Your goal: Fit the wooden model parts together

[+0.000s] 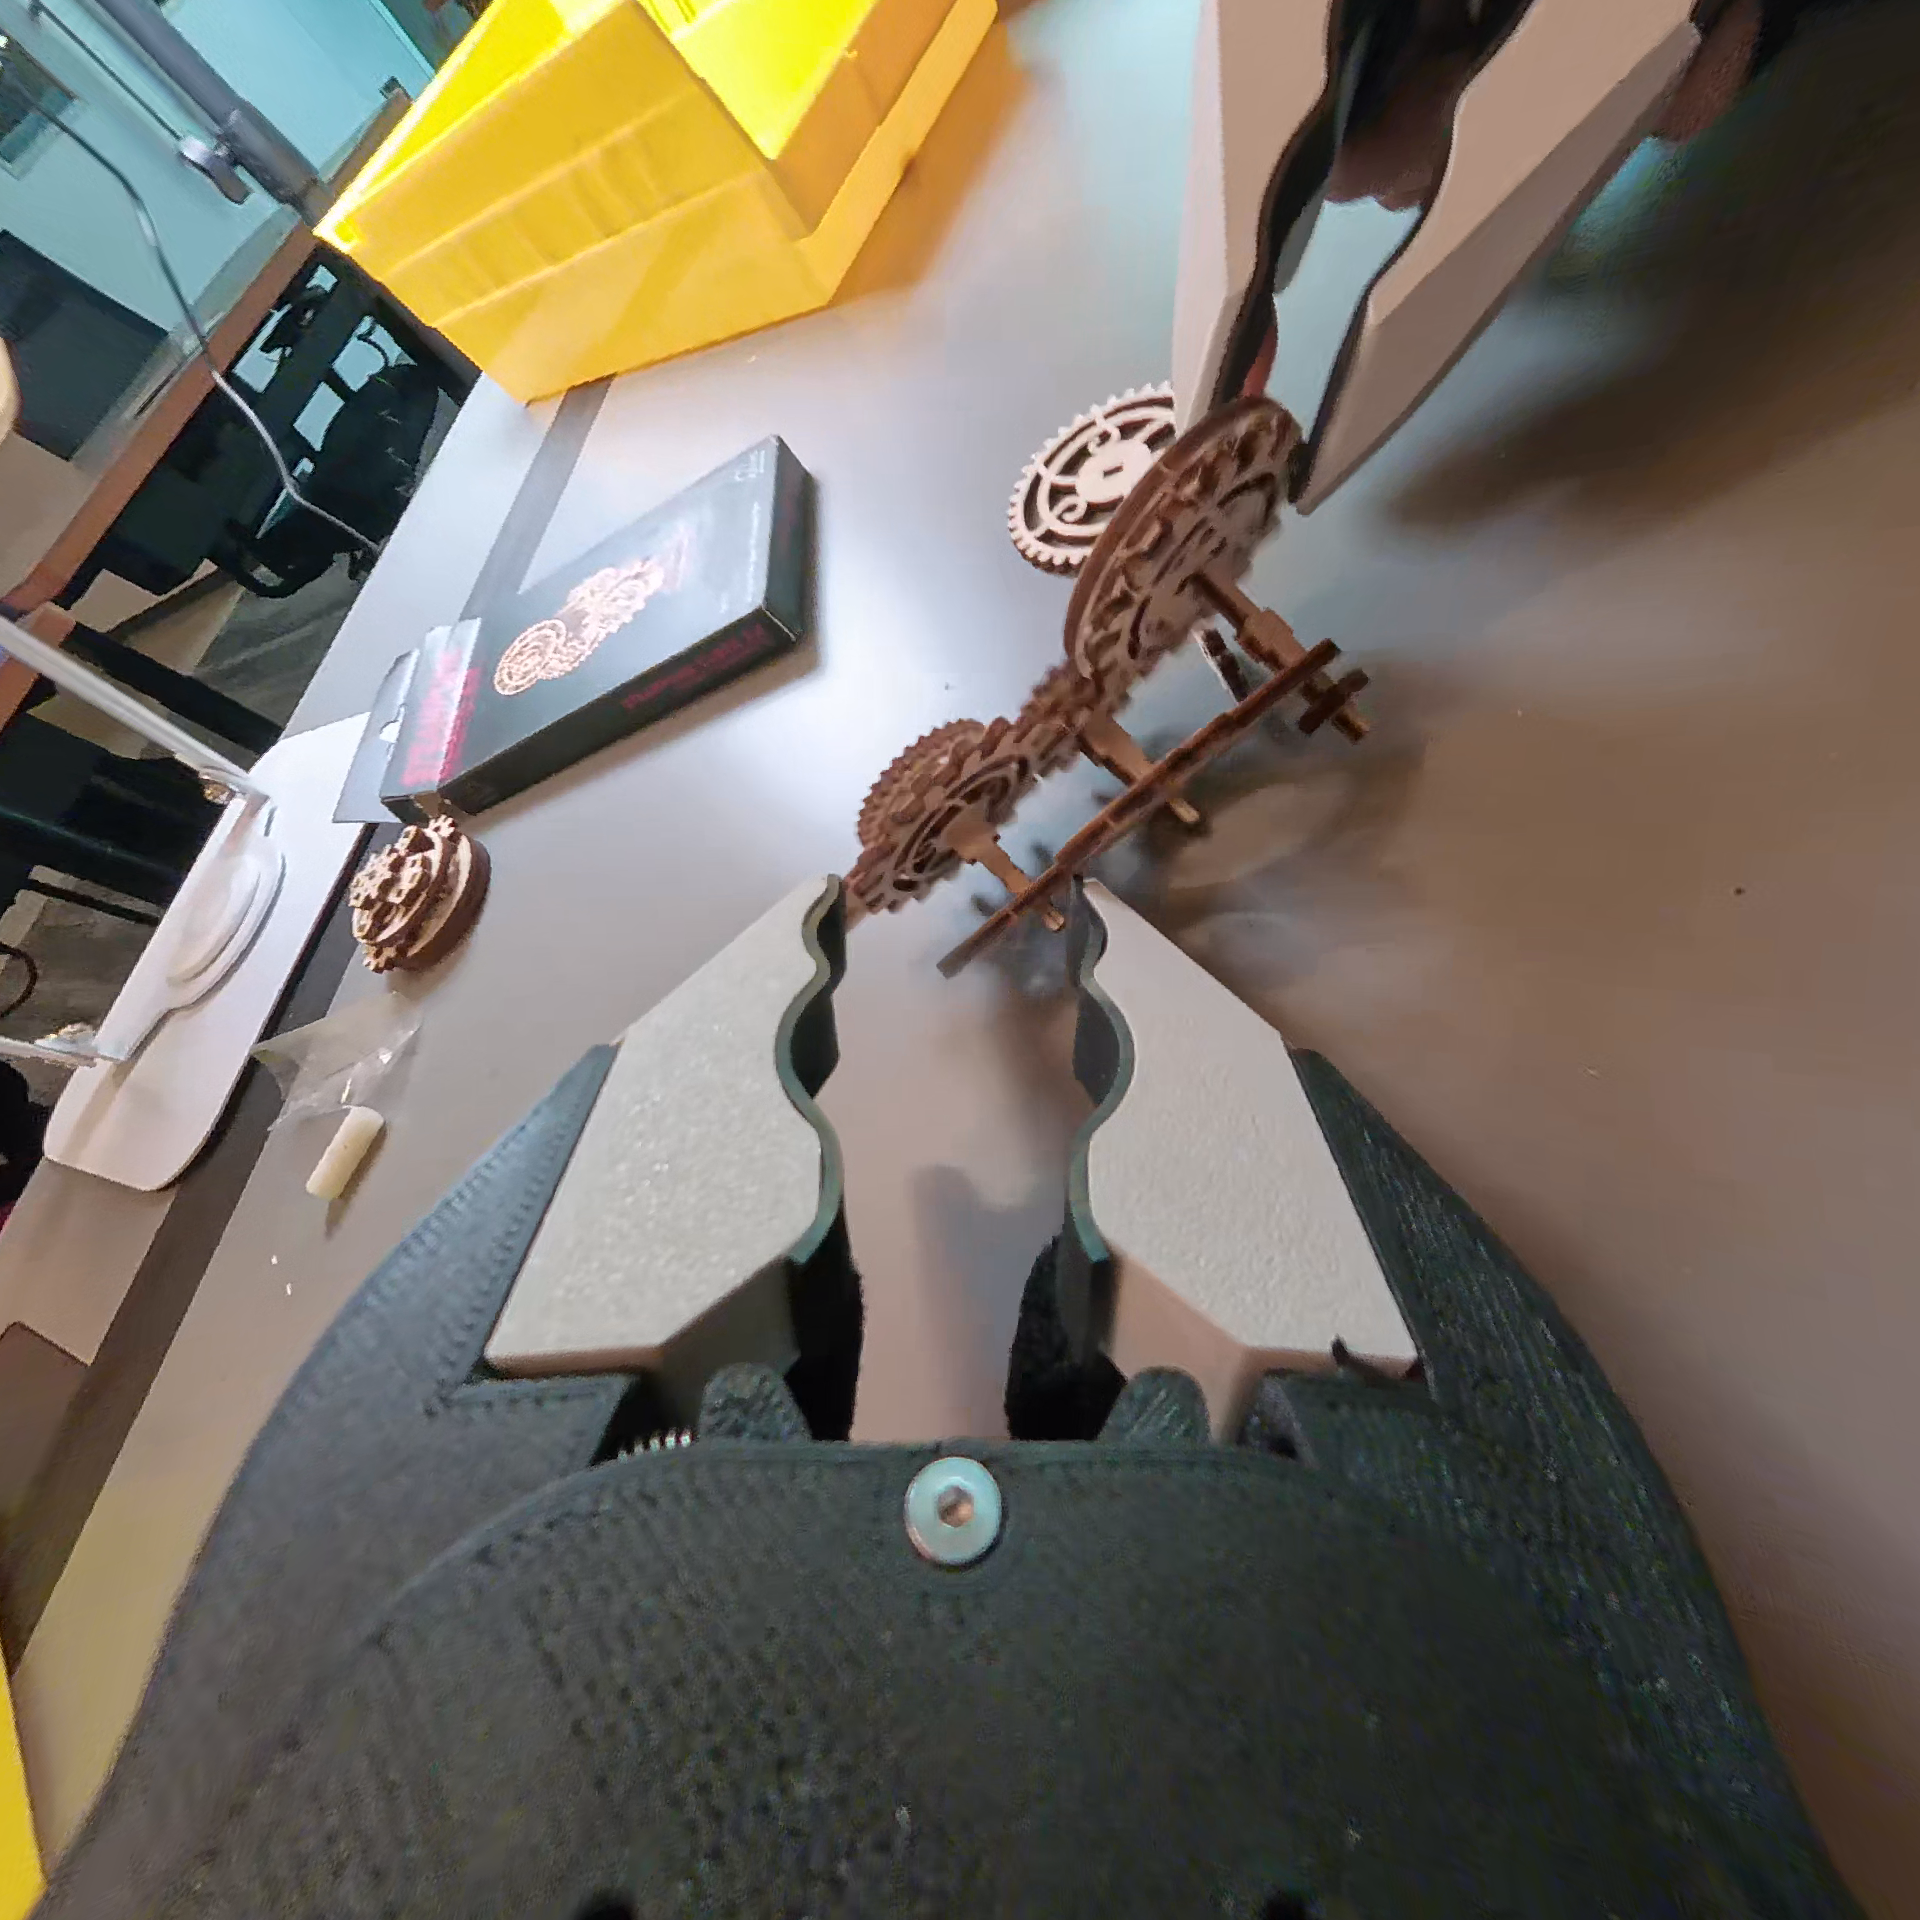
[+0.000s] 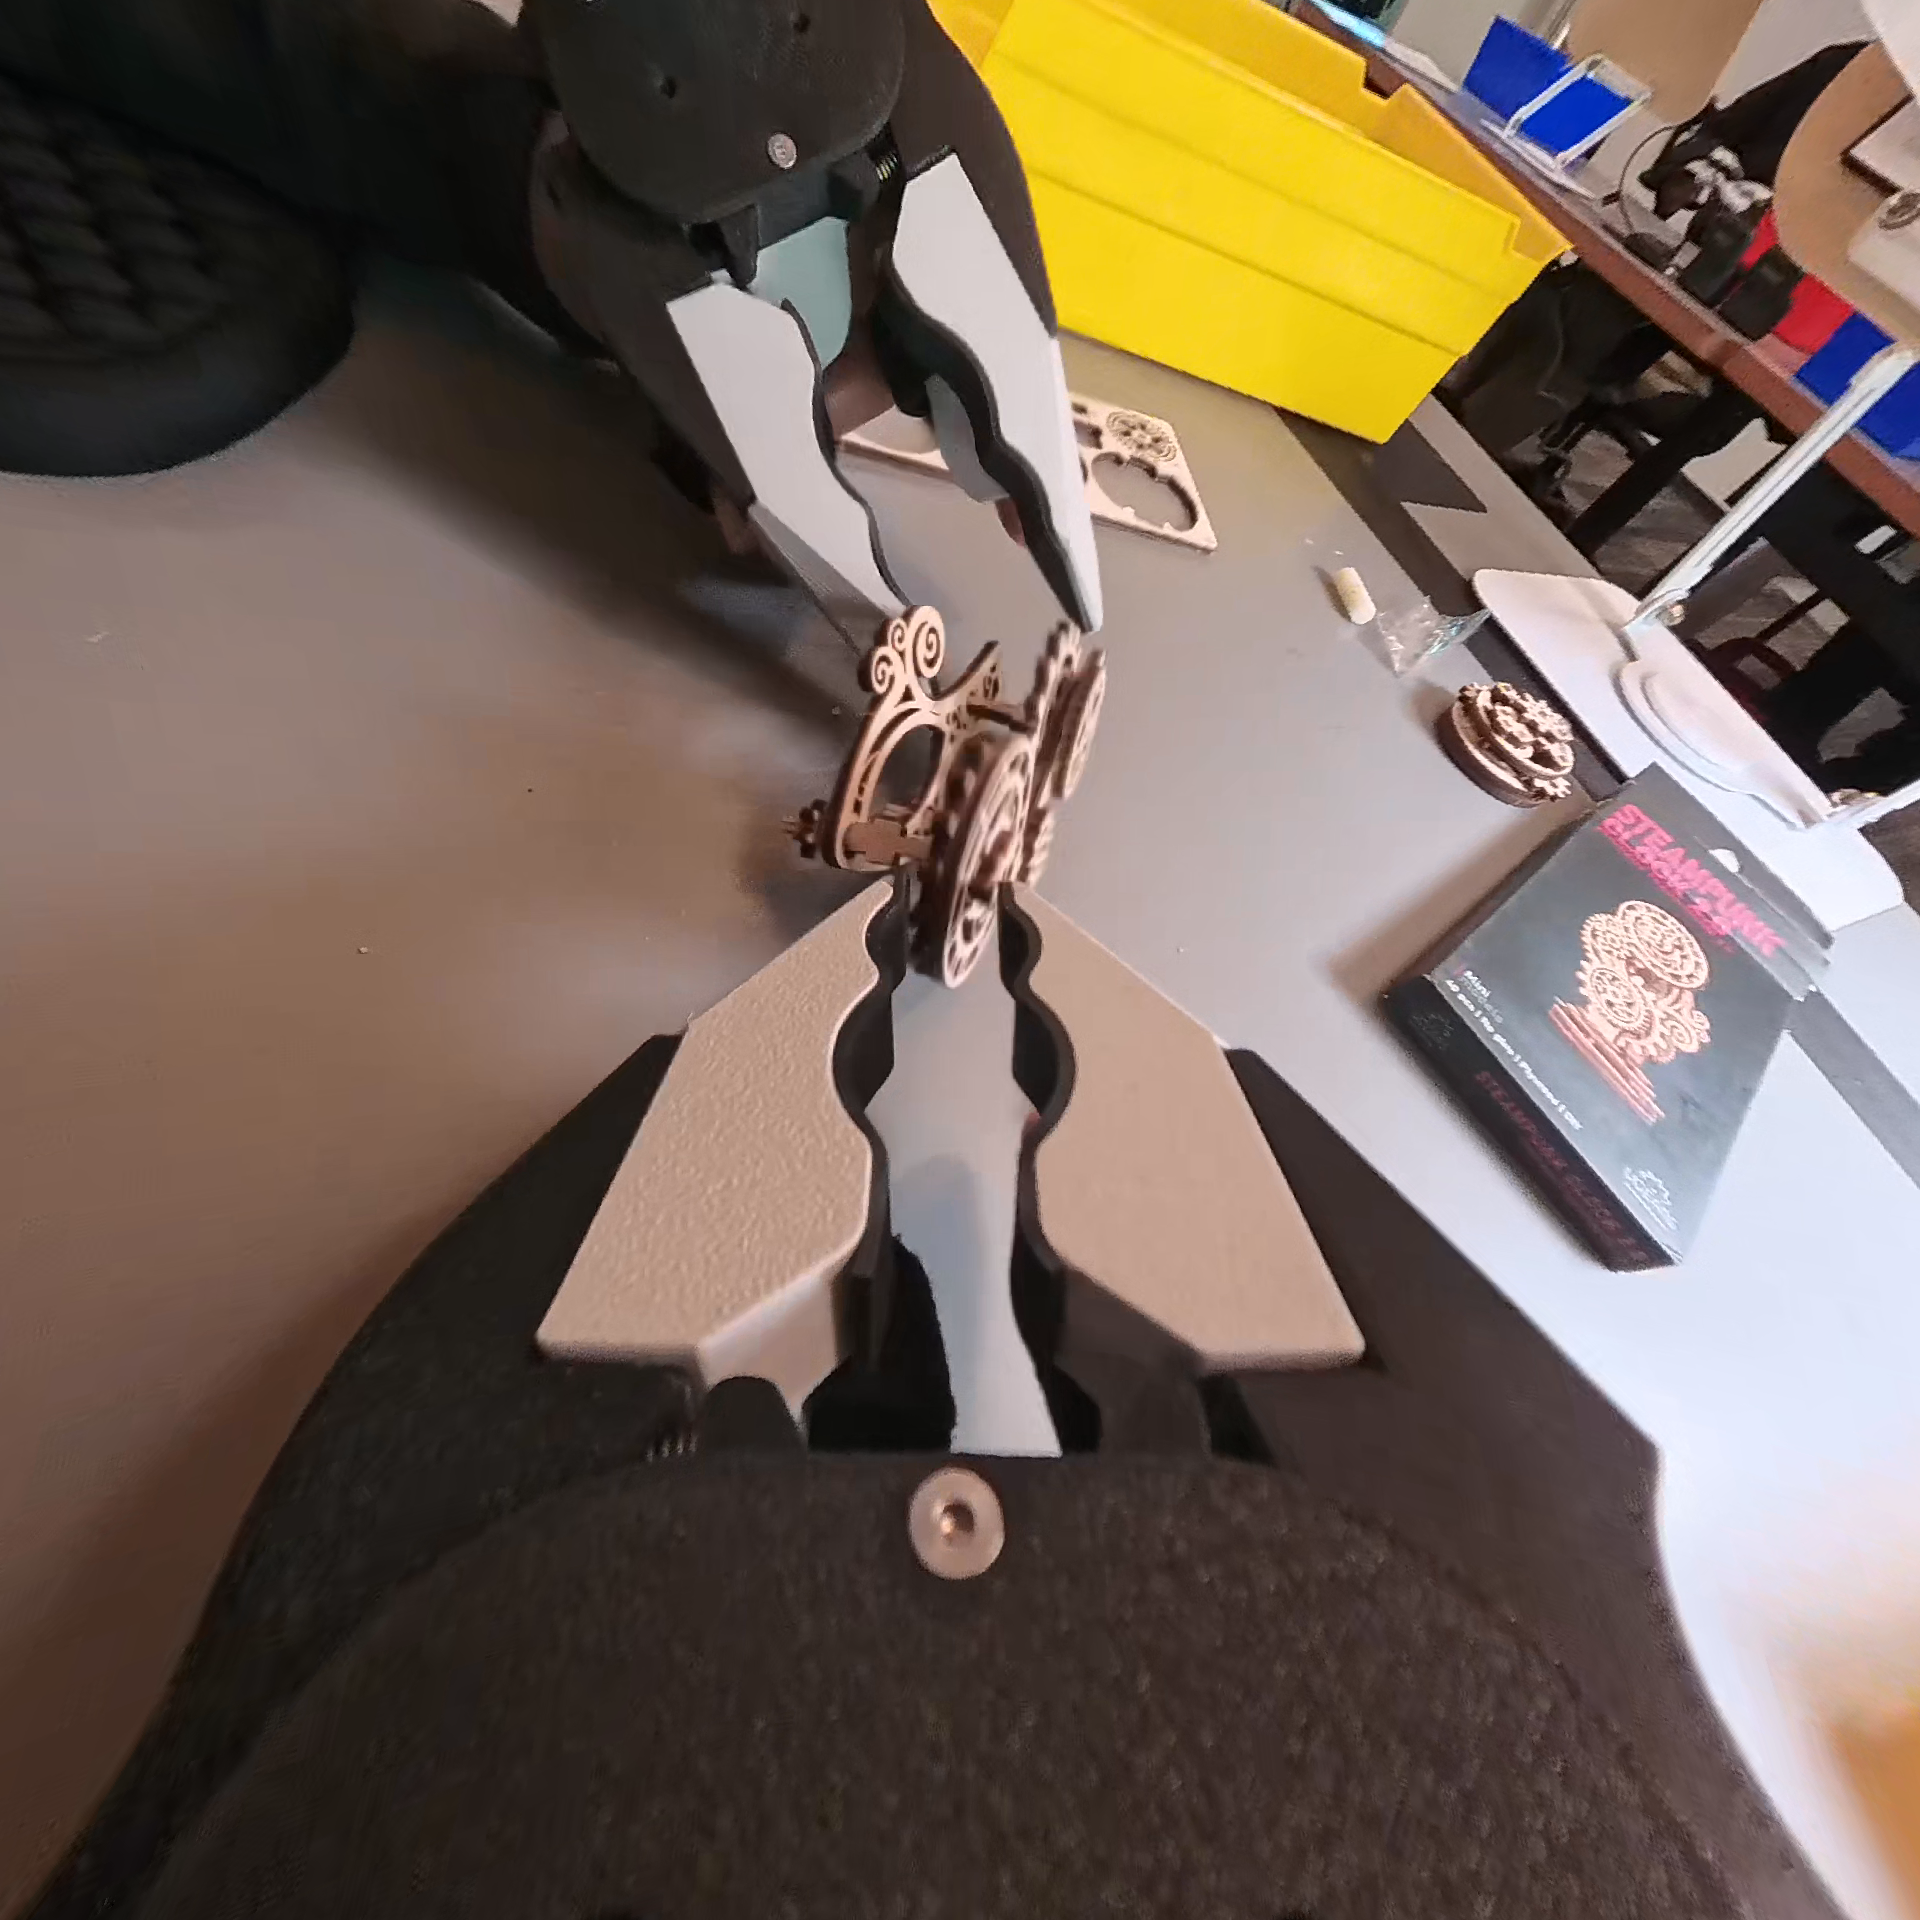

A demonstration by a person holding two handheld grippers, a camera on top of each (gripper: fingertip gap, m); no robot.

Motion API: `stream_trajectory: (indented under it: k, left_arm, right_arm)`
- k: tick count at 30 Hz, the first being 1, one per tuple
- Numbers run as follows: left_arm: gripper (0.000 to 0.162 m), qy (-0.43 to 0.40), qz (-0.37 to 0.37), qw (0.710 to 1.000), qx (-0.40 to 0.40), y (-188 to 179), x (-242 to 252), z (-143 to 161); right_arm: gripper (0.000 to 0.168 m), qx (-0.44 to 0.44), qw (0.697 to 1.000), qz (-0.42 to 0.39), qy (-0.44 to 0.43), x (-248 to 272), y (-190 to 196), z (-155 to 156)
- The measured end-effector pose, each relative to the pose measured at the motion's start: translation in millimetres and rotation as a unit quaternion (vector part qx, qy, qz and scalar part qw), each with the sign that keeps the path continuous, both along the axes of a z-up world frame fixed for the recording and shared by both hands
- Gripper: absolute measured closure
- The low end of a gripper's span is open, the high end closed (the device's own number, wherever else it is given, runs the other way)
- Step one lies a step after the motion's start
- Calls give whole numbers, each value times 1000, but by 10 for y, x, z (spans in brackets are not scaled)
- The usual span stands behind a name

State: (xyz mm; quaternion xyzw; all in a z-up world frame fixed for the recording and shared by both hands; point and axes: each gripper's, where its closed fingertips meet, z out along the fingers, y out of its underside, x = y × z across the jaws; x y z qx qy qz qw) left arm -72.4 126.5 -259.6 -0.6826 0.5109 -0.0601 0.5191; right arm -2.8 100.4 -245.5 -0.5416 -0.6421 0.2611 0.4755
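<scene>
The wooden model (image 1: 1195, 769) is a thin frame carrying several dark gears on axles, held above the grey table (image 1: 1558, 1039). My right gripper (image 2: 948, 900) is shut on the rim of the model's largest gear (image 2: 961, 914); it shows at the top of the left wrist view (image 1: 1252, 447), pinching that gear (image 1: 1174, 561). My left gripper (image 1: 958, 900) is open, its fingertips on either side of the model's near end with the small gear (image 1: 925, 810). In the right wrist view it (image 2: 987, 618) hovers just above the model's scrolled frame (image 2: 914, 717).
A loose pale gear (image 1: 1081, 488) lies on the table behind the model. A black box (image 1: 623, 634), a small assembled gear piece (image 1: 416, 894), a plastic bag (image 1: 343, 1049), a white lamp base (image 1: 177, 1018), yellow bins (image 1: 644, 177) and a cut-out wooden sheet (image 2: 1143, 488) lie around. One gripper's finger ends stand about 8 cm off the other's. My right tips are about 25 cm from the small assembled gear piece (image 1: 416, 894), my left tips only 20 cm. It turns up in the right wrist view (image 2: 1493, 722) as well.
</scene>
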Motion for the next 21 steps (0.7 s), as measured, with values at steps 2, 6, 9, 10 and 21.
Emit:
stream_trajectory:
  k: [2, 6, 9, 10, 21]
  left_arm:
    - [108, -27, 12, 1000, -7, 12, -32, 61]
    - [100, -91, 35, 995, -28, 25, -131, 193]
    - [100, -123, 62, 990, -38, 32, -226, 286]
    - [100, -130, 70, 988, -42, 14, -246, 333]
    - [103, -258, 187, 947, -49, -498, -406, 1044]
  right_arm:
    - [150, 7, 1000, -2, 9, 10, -3, 30]
    - [141, -20, 999, -11, 27, 56, 21, 86]
    - [137, -51, 997, -32, 52, 90, 106, 161]
    - [137, -62, 995, -41, 63, 101, 143, 192]
    - [122, -73, 975, -142, 152, 417, 427, 768]
